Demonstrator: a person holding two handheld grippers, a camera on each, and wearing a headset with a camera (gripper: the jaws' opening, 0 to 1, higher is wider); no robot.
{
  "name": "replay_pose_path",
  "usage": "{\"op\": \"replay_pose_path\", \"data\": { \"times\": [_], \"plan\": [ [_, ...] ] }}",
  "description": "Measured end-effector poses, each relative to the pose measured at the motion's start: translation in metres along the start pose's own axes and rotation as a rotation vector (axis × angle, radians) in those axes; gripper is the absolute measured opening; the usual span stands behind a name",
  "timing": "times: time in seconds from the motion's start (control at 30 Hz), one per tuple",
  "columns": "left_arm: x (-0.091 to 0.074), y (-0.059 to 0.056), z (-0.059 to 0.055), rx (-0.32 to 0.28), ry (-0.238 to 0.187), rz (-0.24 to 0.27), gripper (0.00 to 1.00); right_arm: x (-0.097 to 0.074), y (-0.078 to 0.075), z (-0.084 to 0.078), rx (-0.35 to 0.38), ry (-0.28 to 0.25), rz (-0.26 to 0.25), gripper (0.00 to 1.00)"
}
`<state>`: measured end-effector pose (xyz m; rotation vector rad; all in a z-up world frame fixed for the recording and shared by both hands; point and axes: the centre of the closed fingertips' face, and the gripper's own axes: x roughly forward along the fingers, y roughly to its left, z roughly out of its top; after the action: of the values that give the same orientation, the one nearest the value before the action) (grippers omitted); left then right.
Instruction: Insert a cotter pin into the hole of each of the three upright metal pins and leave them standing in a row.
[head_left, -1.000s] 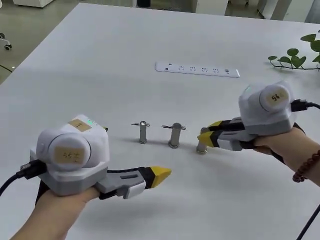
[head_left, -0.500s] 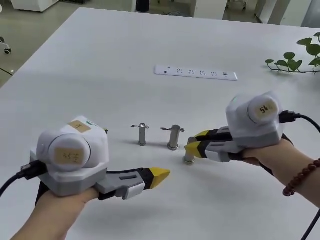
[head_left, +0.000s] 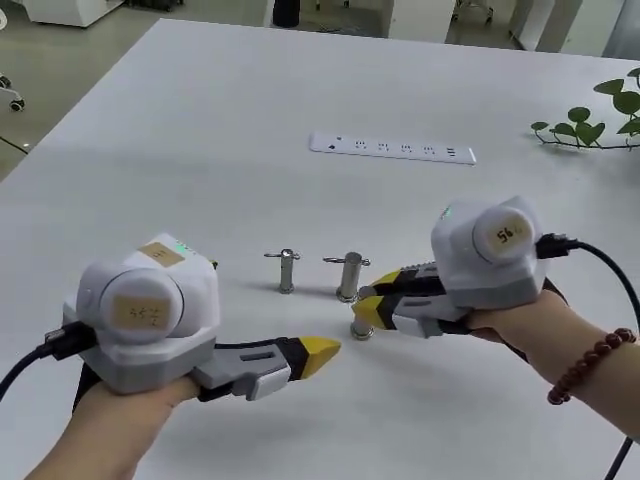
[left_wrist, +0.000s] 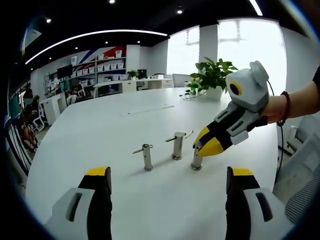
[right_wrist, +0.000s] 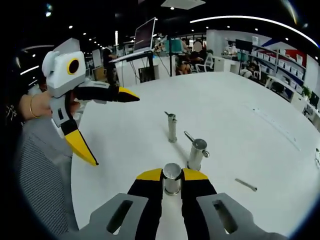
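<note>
Three upright metal pins on the matte white table, and one is out of the row. A second ago the third pin stood in line with the middle pin, on the side away from the left pin. Now it stands in front of the middle pin, nearer me and just beside it. My right gripper has come across with it, and its jaws pinch the third pin's shaft from both sides. The left pin and the middle pin are where they were. My left gripper stays well in front of the middle pin, jaws spread wide.

Materials:
- The pins are bright polished cylinders, reflective, and the middle pin is thicker than the left pin.
- The third pin has a flat round top, seen in the right gripper view.
- A thin wire cotter pin runs crossways through the middle pin near its top, and another through the left pin.
- A loose cotter pin lies flat near the middle pin, not touching it.
- The gripper jaws are black, tapering to yellow tips, and the bodies are smooth grey-white plastic.
- A long flat white power strip lies well beyond the middle pin.
</note>
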<state>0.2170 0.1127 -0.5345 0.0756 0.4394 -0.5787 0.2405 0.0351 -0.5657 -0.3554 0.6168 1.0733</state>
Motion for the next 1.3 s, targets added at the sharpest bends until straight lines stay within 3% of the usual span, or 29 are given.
{"op": "replay_pose_path", "data": {
  "times": [0.53,0.73,1.03,1.3],
  "plan": [
    [0.0,-0.006,-0.006,0.017,0.027,-0.022,0.94,0.0,0.004,-0.005,-0.052,0.005,0.0,0.1],
    [-0.001,-0.005,-0.006,0.017,0.029,-0.018,0.94,-0.001,0.007,-0.007,-0.024,0.005,0.0,0.14],
    [-0.001,-0.006,-0.004,0.014,0.02,-0.025,0.94,-0.021,0.003,-0.003,-0.009,0.013,0.005,0.21],
    [-0.001,-0.009,-0.001,0.022,0.012,-0.032,0.93,-0.035,-0.011,-0.008,0.002,0.048,-0.011,0.22]
  ]
}}
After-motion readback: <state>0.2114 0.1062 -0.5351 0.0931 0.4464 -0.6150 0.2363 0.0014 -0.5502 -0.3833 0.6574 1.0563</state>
